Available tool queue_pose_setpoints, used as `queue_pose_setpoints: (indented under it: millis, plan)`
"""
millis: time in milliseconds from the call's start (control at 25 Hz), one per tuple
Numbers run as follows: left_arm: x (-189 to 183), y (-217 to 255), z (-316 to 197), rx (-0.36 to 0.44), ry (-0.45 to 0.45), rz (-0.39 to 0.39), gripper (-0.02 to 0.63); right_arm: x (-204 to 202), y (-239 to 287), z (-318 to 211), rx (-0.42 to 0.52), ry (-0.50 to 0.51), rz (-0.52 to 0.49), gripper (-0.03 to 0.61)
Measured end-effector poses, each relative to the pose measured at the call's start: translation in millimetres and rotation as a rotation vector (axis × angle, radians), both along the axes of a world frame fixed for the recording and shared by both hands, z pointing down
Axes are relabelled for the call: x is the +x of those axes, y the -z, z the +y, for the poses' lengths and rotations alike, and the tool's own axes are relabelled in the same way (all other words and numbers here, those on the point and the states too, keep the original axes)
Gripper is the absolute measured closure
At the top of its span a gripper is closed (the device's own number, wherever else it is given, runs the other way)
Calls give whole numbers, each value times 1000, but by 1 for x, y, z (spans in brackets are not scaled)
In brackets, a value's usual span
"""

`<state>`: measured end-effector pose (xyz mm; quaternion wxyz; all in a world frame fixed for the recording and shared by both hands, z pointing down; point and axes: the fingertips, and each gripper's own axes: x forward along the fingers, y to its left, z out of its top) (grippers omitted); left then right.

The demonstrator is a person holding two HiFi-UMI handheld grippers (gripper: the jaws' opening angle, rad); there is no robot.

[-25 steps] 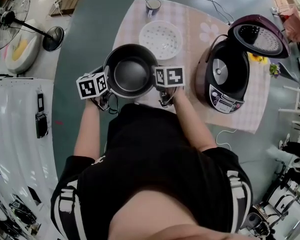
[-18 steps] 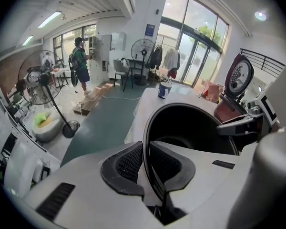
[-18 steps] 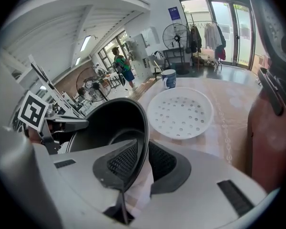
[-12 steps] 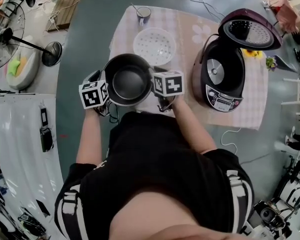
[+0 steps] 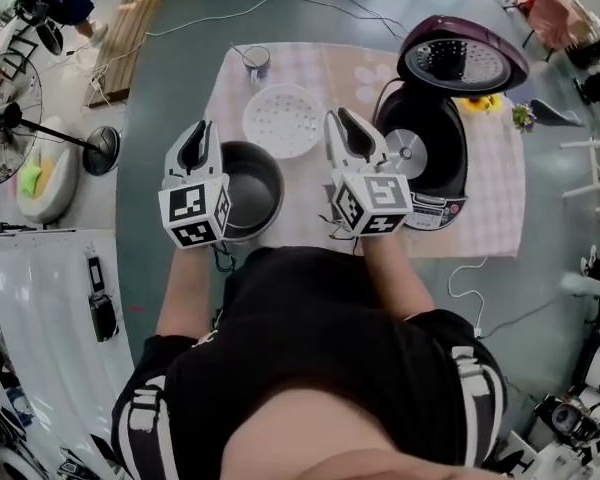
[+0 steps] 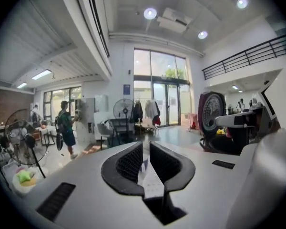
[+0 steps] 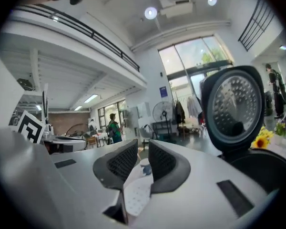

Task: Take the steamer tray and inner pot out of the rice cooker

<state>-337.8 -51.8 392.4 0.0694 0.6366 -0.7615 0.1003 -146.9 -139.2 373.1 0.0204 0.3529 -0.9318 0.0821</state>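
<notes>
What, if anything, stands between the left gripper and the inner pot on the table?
Nothing visible. In the head view the left gripper hangs over the left rim of the inner pot, which sits open and empty on the table. The steamer tray lies apart, beyond it.

Pale pink-and-white check on the table (image 5: 320, 68) cloth; white, peppered with small holes, for the steamer tray (image 5: 282, 120); dark grey for the inner pot (image 5: 252, 193); deep maroon outside, silvery within, for the rice cooker (image 5: 420, 158); white shells, black ribbed pads and black-and-white square markers on left claw (image 5: 201, 128) and right claw (image 5: 337, 118).
</notes>
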Motion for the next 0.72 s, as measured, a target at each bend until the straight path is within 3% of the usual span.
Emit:
queue_pose_setpoints:
  millis: [120,240,360,440,720]
  plan:
    - [40,28,-19,74,-54,-25,581,48,30,-9,91,-95,-55,525]
    - [83,45,-36,115,-99,-2,581,100,46,-16,140,-172,-76,525]
    - [130,54,-49,145,-154,48,582,152,53,-21,150,-227,-94,532]
    - [164,56,-53,157,-191,60,586,185,54,-22,155,-256,-100,581]
    - [257,54,-62,170,-273,13,609,262,41,-32,139,-305,-98,581]
